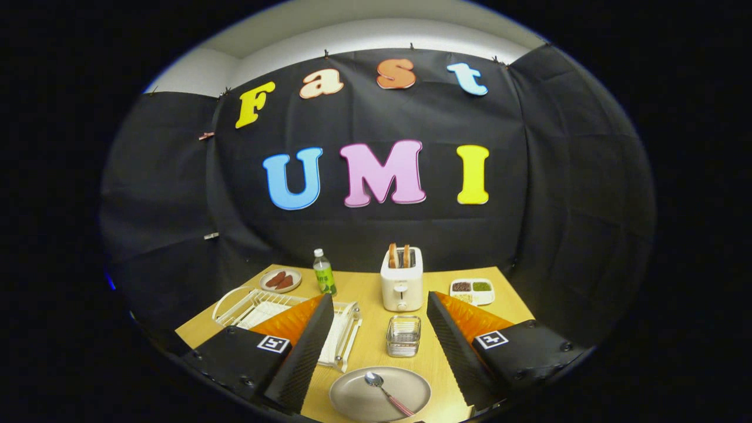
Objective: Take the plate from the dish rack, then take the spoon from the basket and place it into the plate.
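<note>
Spoon [385, 392] on plate [352, 399] (bowl up)

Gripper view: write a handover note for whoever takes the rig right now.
Gripper: jaws wide open, holding nothing, raised over the table's near edge.
Plate: flat on the table, between the fingers, near the edge.
Spoon: lying in the plate, bowl toward the basket.
Basket: just beyond the plate, in front of the toaster.
Rack: behind the left finger.
Done: plate out, spoon in the plate.
Left: apparently nothing; just back the gripper away.
</note>
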The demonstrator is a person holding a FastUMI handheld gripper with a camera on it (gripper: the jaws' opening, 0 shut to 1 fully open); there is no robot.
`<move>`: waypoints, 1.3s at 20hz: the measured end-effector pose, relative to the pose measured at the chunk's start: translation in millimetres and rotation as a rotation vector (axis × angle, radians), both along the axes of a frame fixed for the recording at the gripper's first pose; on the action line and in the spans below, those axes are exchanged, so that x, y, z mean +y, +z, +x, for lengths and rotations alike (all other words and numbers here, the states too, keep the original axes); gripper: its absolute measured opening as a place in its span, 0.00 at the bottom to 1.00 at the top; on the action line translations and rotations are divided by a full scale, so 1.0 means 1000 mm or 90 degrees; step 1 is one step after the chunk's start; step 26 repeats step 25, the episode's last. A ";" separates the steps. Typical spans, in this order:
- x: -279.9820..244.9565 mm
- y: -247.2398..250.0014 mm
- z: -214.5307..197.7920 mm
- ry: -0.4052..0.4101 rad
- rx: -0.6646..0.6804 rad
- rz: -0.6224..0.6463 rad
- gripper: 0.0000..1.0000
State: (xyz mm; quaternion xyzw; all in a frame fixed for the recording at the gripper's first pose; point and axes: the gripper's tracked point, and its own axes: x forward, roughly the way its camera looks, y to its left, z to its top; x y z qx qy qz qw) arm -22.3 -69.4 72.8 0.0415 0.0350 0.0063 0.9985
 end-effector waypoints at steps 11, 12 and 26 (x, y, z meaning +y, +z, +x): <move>0.032 0.017 -0.039 -0.126 -0.045 0.022 0.99; 0.034 0.017 -0.041 -0.123 -0.052 0.033 0.98; 0.028 -0.003 -0.056 -0.178 -0.062 0.055 0.98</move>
